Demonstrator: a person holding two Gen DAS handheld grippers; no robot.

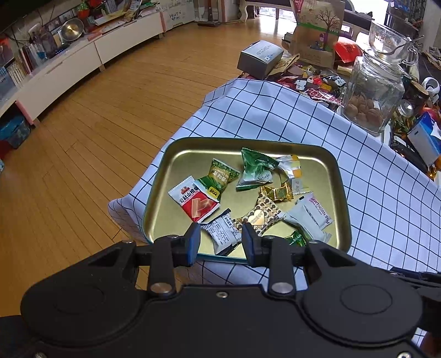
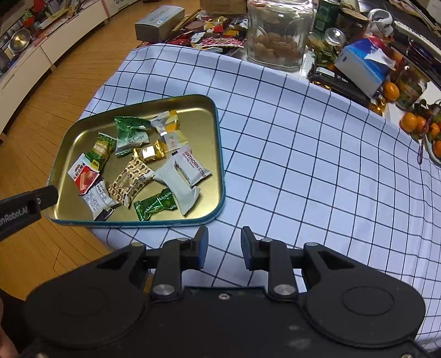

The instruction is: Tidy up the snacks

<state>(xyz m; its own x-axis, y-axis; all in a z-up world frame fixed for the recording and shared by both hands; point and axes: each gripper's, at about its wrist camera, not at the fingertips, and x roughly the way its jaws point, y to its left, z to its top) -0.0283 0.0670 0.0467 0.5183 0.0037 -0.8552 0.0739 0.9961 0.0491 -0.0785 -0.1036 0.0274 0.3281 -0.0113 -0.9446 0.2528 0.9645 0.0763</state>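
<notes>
A gold tin tray (image 1: 176,162) with a teal rim sits on the checked cloth and holds several wrapped snacks. It also shows in the right wrist view (image 2: 82,132). My left gripper (image 1: 220,236) is open and empty, just above the tray's near edge, over a white snack packet (image 1: 223,234). Its arm shows at the left edge of the right wrist view (image 2: 27,209). My right gripper (image 2: 223,242) is open and empty above bare cloth, to the right of the tray's near corner.
A blue-and-white checked cloth (image 2: 303,165) covers the table. Behind it stand a glass jar of nuts (image 2: 278,33), a grey box (image 2: 158,23), loose wrappers (image 2: 217,35), a tissue box (image 2: 363,64) and oranges (image 2: 413,121). Wooden floor (image 1: 96,124) lies to the left.
</notes>
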